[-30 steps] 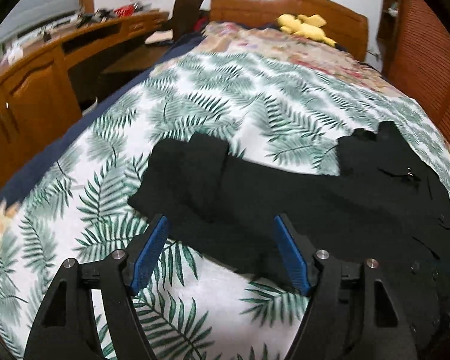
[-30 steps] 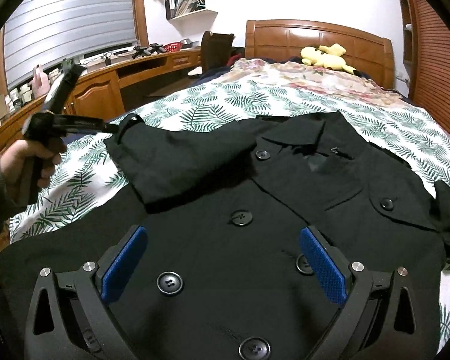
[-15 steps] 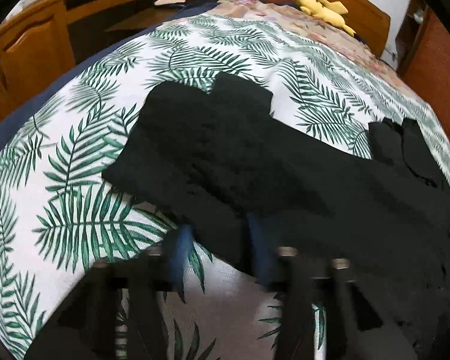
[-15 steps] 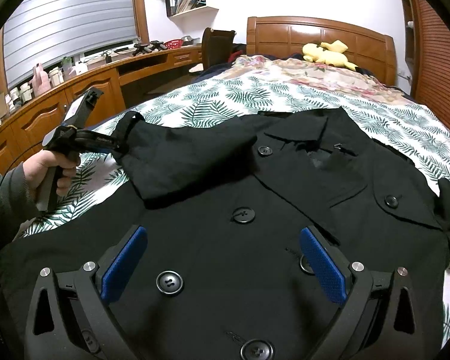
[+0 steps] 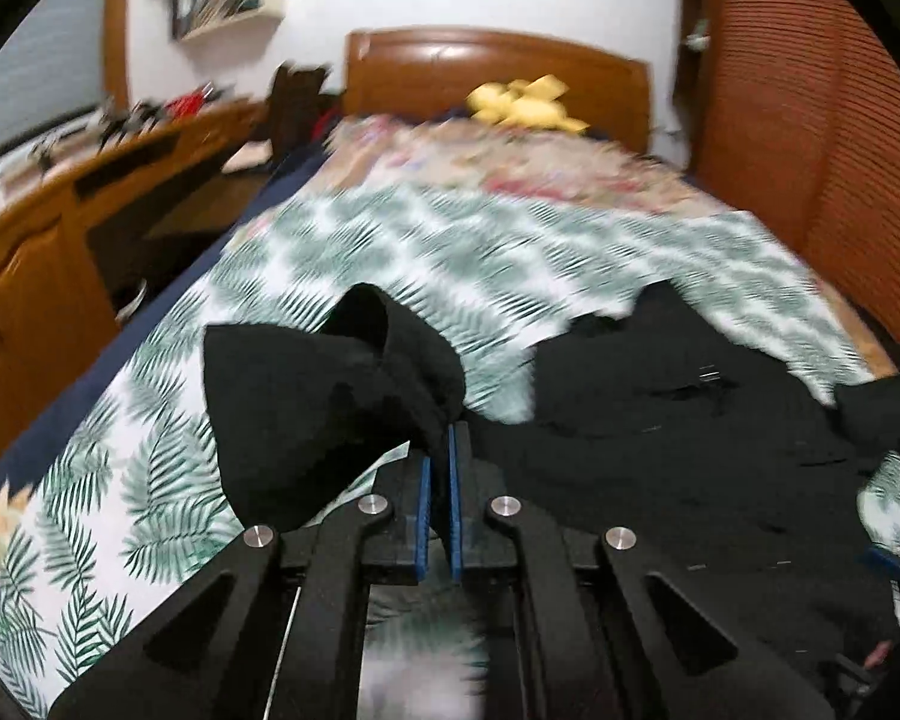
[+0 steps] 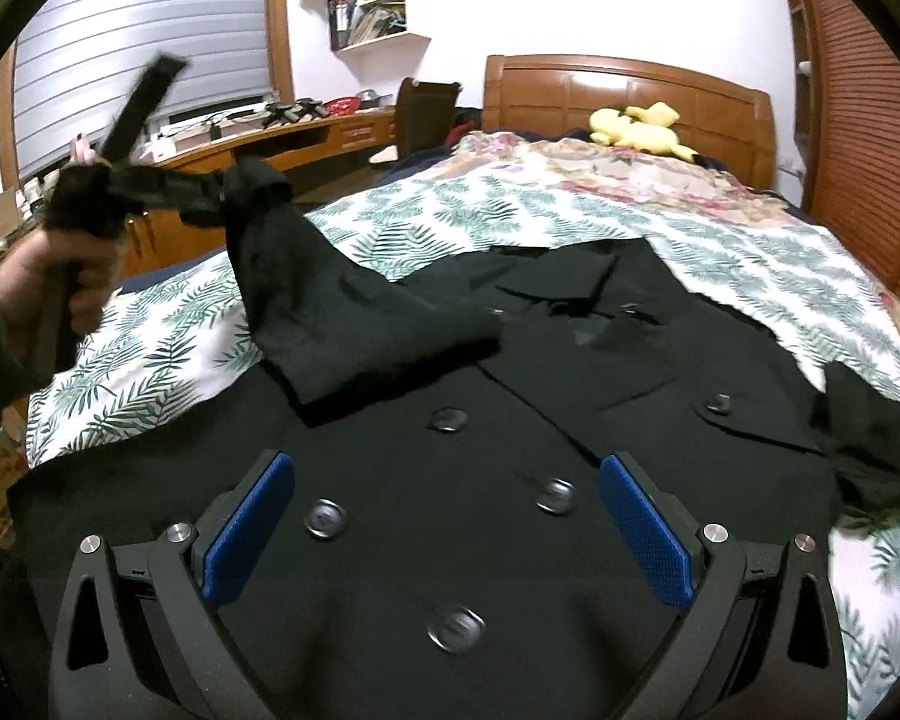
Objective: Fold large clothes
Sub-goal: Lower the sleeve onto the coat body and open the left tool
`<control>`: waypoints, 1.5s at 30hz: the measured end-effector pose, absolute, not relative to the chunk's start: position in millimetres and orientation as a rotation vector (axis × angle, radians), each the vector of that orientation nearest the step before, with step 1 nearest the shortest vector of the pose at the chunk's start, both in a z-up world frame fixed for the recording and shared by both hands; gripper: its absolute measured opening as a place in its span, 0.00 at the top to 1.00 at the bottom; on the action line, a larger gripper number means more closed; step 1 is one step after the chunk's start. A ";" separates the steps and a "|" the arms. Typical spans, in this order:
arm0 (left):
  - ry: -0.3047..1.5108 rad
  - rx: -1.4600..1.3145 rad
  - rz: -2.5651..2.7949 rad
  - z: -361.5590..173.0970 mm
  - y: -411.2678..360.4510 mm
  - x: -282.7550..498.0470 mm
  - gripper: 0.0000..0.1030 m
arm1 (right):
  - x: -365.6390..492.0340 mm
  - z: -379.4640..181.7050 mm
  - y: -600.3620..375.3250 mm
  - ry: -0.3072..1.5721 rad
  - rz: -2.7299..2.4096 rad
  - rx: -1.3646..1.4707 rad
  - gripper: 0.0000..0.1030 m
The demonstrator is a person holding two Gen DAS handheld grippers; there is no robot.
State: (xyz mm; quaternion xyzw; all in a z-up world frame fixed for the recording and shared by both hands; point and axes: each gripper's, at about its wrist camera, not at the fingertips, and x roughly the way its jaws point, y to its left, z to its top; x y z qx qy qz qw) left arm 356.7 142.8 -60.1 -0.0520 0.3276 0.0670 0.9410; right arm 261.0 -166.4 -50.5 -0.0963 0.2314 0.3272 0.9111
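Note:
A black double-breasted coat (image 6: 450,468) lies front up on the bed, buttons showing. My left gripper (image 5: 440,450) is shut on the cuff end of the coat's left sleeve (image 5: 306,396) and holds it lifted above the bedspread; in the right wrist view the same gripper (image 6: 210,198) holds the sleeve (image 6: 342,312) raised at the left. My right gripper (image 6: 444,540) is open and empty, hovering over the coat's lower front.
The bed has a fern-print bedspread (image 6: 510,216) and a wooden headboard (image 6: 624,90) with a yellow plush toy (image 6: 636,126). A wooden desk (image 6: 306,138) runs along the left. A slatted wooden wardrobe (image 6: 870,120) stands at the right.
My left gripper closed on the sleeve end and lifted it up off the bed. My right gripper stayed open over the coat's front.

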 end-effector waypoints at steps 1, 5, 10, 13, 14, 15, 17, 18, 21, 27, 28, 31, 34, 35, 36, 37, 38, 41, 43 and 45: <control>0.654 -0.094 0.117 -51.2 131.1 354.4 0.95 | 258.7 -50.0 -171.3 0.475 0.665 -0.196 0.02; 0.598 -0.039 0.032 -23.9 81.7 342.3 0.95 | 249.8 -43.6 -199.9 0.466 0.618 -0.178 0.02; 0.555 0.022 -0.054 -7.7 28.3 320.4 0.95 | 232.1 -34.4 -228.7 0.454 0.561 -0.165 0.02; 0.550 0.044 -0.101 -7.2 2.4 306.5 0.95 | 217.4 -30.6 -239.1 0.446 0.529 -0.175 0.02; 0.552 0.050 -0.116 -8.4 -4.8 301.9 0.95 | 212.7 -29.0 -242.0 0.443 0.514 -0.179 0.02; 0.556 0.054 -0.128 -9.1 -11.3 298.6 0.95 | 207.9 -29.0 -246.6 0.441 0.503 -0.181 0.02; 0.559 0.068 -0.153 -10.6 -24.0 291.4 0.95 | 199.9 -29.3 -250.0 0.440 0.481 -0.183 0.02; 0.560 0.078 -0.161 -11.4 -30.0 287.5 0.95 | 195.1 -31.6 -254.0 0.445 0.463 -0.185 0.02; 0.566 0.097 -0.179 -11.9 -42.6 279.9 0.95 | 189.2 -37.2 -255.8 0.471 0.443 -0.178 0.02; 0.566 0.104 -0.214 -13.1 -58.5 265.8 0.95 | 170.8 -47.7 -276.3 0.499 0.392 -0.148 0.02; 0.567 0.095 -0.219 -15.3 -58.8 263.3 0.95 | 170.5 -48.1 -276.5 0.503 0.383 -0.155 0.02; 0.575 0.084 -0.220 -22.7 -60.5 256.1 0.95 | 171.0 -47.7 -278.0 0.520 0.379 -0.158 0.02; 0.596 0.121 -0.233 -31.7 -68.3 253.3 0.95 | 171.1 -39.8 -278.9 0.528 0.388 -0.146 0.02; 0.599 0.132 -0.239 -33.8 -70.0 251.8 0.95 | 173.1 -36.3 -278.3 0.528 0.393 -0.139 0.02; 0.603 0.139 -0.244 -35.1 -71.9 251.0 0.95 | 176.7 -34.4 -277.6 0.528 0.399 -0.134 0.02; 0.609 0.142 -0.255 -36.9 -74.3 249.1 0.94 | 176.7 -32.4 -276.8 0.525 0.403 -0.129 0.02; 0.612 0.142 -0.264 -37.5 -74.2 247.5 0.93 | 176.3 -31.4 -276.6 0.520 0.408 -0.125 0.02; 0.625 0.130 -0.300 -38.9 -75.3 242.3 0.81 | 182.3 -28.3 -270.2 0.522 0.419 -0.112 0.02; 0.623 0.117 -0.323 -36.5 -74.3 237.2 0.58 | 183.9 -23.3 -267.8 0.515 0.423 -0.108 0.02; 0.604 0.123 -0.334 -32.0 -74.1 228.8 0.43 | 185.9 -15.3 -266.8 0.501 0.436 -0.091 0.02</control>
